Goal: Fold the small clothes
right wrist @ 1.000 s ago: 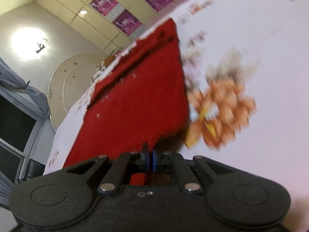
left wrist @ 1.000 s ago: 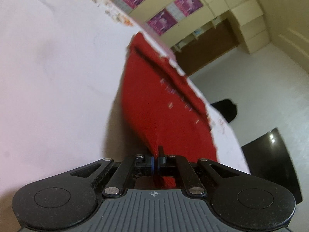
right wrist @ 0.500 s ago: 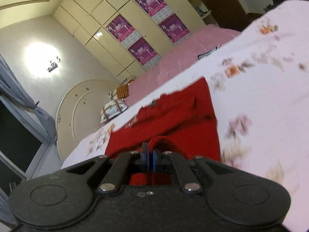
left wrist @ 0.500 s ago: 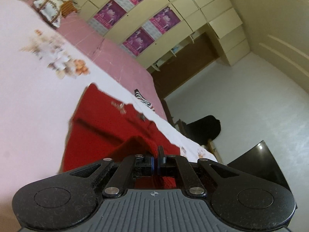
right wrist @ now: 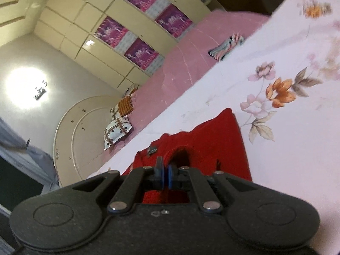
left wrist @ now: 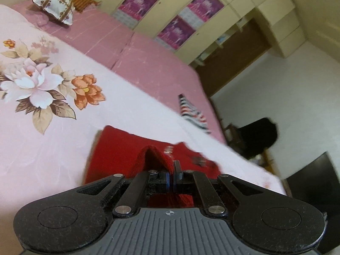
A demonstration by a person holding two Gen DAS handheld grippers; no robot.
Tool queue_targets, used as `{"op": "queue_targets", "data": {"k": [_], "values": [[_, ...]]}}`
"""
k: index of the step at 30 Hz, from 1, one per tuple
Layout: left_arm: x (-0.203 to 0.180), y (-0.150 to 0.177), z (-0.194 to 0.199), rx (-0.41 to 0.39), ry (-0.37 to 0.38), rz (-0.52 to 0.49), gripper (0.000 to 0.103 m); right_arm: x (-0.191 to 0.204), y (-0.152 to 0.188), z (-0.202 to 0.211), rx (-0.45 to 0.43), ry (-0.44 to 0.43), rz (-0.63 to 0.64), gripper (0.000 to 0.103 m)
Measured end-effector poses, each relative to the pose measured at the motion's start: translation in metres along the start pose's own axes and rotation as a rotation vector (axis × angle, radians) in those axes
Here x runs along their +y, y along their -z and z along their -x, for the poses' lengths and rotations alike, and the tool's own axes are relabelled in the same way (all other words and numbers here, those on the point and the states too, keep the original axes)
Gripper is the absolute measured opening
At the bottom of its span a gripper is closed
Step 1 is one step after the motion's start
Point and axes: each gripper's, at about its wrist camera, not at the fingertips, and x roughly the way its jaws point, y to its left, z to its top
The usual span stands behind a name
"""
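A small red knitted garment (left wrist: pixel 119 150) lies on the pale floral bedsheet (left wrist: pixel 42 131). My left gripper (left wrist: pixel 171 173) is shut on one edge of it, and the pinched cloth stands up in a loop just ahead of the pads. In the right wrist view the same red garment (right wrist: pixel 221 140) spreads ahead, with its dark label near the far edge. My right gripper (right wrist: pixel 164 173) is shut on another part of its near edge, where the cloth also arches up. The near edge is doubled over the rest of the garment.
A folded striped cloth (left wrist: pixel 192 112) lies further along the bed on the pink cover (left wrist: pixel 136 48). Pillows (left wrist: pixel 57 0) sit by the rounded headboard (right wrist: pixel 74 127). Cupboards with purple posters (right wrist: pixel 136 48) line the wall. The bed's edge drops to a white floor (left wrist: pixel 297 110) with dark objects.
Both grippers have carried the garment's near edge forward over the rest of it, so the visible red area is now much shorter. More of the bed and room has come into view.
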Motion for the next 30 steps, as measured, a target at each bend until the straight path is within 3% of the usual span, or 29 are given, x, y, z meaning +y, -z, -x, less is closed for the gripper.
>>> {"op": "queue_targets", "data": {"k": [5, 7, 8, 9, 11, 13, 15, 16, 17, 22, 23, 25, 27, 28, 29, 30], "values": [[0.019, -0.001, -0.047, 0.011, -0.009, 0.035, 0.003, -0.039, -0.014, -0.049, 0.040, -0.015, -0.107, 0.006], [0.025, 0.002, -0.056, -0.002, 0.026, 0.046, 0.004, -0.044, -0.013, -0.058, 0.044, -0.013, -0.080, 0.014], [0.025, 0.004, -0.058, -0.012, 0.037, 0.040, 0.010, -0.045, -0.012, -0.060, 0.041, -0.017, -0.067, 0.024], [0.026, 0.006, -0.059, -0.019, 0.042, 0.033, 0.019, -0.046, -0.011, -0.060, 0.035, -0.033, -0.054, 0.027], [0.026, 0.010, -0.057, -0.062, 0.071, 0.025, 0.077, -0.043, -0.009, -0.059, 0.030, -0.063, -0.023, 0.043], [0.021, 0.012, -0.051, -0.119, 0.055, -0.013, 0.092, -0.039, -0.009, -0.056, 0.012, -0.086, 0.017, 0.058], [0.015, 0.009, -0.053, -0.103, 0.013, -0.059, 0.091, -0.032, -0.009, -0.054, 0.005, -0.071, 0.063, 0.059], [0.013, 0.007, -0.057, -0.071, -0.015, -0.085, 0.082, -0.029, -0.009, -0.053, 0.005, -0.068, 0.085, 0.059], [0.008, 0.006, -0.061, -0.038, -0.071, -0.133, 0.066, -0.024, -0.009, -0.049, -0.010, -0.063, 0.118, 0.059], [-0.024, 0.016, -0.072, 0.029, -0.217, -0.417, 0.058, -0.001, -0.012, -0.045, -0.061, 0.103, 0.336, 0.056], [-0.029, 0.017, -0.073, 0.031, -0.234, -0.442, 0.046, 0.003, -0.012, -0.050, -0.045, 0.137, 0.378, 0.056], [-0.030, 0.016, -0.072, 0.037, -0.243, -0.449, 0.032, 0.013, -0.009, -0.060, -0.010, 0.200, 0.456, 0.051], [-0.034, 0.019, -0.074, 0.028, -0.267, -0.472, 0.026, 0.023, -0.001, -0.070, 0.014, 0.235, 0.553, 0.047], [-0.038, 0.022, -0.073, 0.017, -0.284, -0.496, 0.021, 0.027, 0.005, -0.074, 0.033, 0.259, 0.599, 0.035], [-0.041, 0.025, -0.071, -0.001, -0.305, -0.515, 0.015, 0.032, 0.011, -0.080, 0.049, 0.298, 0.658, 0.014], [-0.042, 0.028, -0.069, -0.027, -0.326, -0.523, 0.012, 0.035, 0.013, -0.081, 0.033, 0.338, 0.718, 0.013]]}}
